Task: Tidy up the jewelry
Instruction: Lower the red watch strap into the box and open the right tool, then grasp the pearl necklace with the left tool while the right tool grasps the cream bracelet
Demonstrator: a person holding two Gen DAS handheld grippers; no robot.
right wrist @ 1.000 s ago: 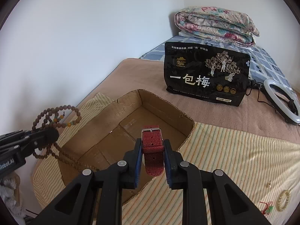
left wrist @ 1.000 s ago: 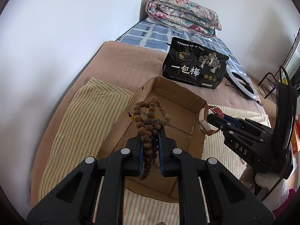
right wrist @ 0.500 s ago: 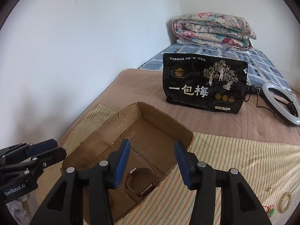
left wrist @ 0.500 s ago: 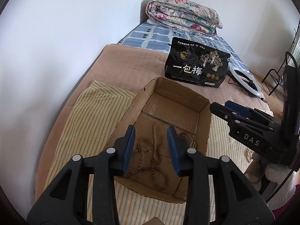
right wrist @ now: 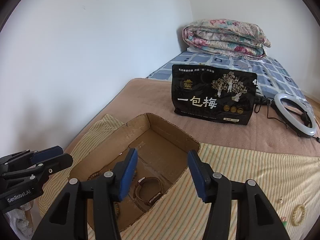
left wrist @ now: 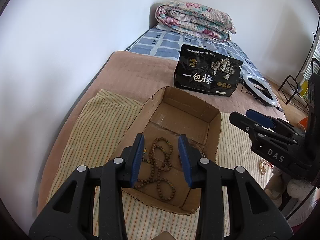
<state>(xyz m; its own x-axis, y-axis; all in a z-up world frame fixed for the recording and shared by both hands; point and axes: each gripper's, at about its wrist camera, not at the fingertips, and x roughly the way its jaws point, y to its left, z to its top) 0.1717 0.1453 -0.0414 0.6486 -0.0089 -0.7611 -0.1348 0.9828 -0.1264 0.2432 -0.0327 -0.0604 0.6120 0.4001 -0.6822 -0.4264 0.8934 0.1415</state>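
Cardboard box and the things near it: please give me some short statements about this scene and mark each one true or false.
1. The wooden bead necklace lies on the floor of the cardboard box. True.
2. The left gripper is clamped on the beads. False: its blue pads stand apart above them, and nothing is between them.
3. A wristwatch lies inside the box. True.
4. The right gripper holds the watch. False: its jaws are opening, empty, above the box.
5. The black snack bag lies flat in the box. False: it stands upright on the brown blanket behind the box.
6. A pale bead bracelet lies on the striped cloth outside the box. True.
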